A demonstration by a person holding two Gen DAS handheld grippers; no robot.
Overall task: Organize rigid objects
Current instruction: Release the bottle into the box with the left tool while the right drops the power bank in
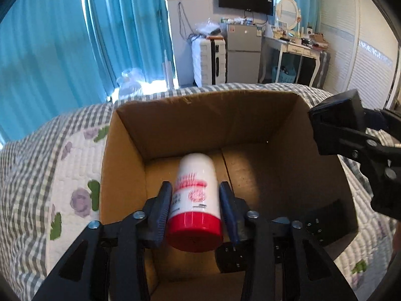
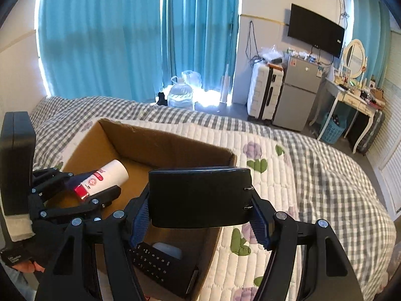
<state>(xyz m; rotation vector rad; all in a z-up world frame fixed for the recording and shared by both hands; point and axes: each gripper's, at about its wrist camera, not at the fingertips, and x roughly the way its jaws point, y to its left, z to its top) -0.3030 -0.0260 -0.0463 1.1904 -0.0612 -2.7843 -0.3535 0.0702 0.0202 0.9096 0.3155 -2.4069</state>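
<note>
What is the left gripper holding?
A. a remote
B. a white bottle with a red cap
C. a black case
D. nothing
B: the left gripper has its fingers on both sides of the white bottle with the red cap, over the open box; the black case is in the right gripper.

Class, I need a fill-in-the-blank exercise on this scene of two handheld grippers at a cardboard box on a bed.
1. The left gripper holds a white bottle with a ____ cap.
2. The right gripper grips a ____ case.
3. The bottle is held over the open ____ box.
4. The box rests on a checked, flowered ____.

Missing words: red; black; cardboard; quilt
</note>
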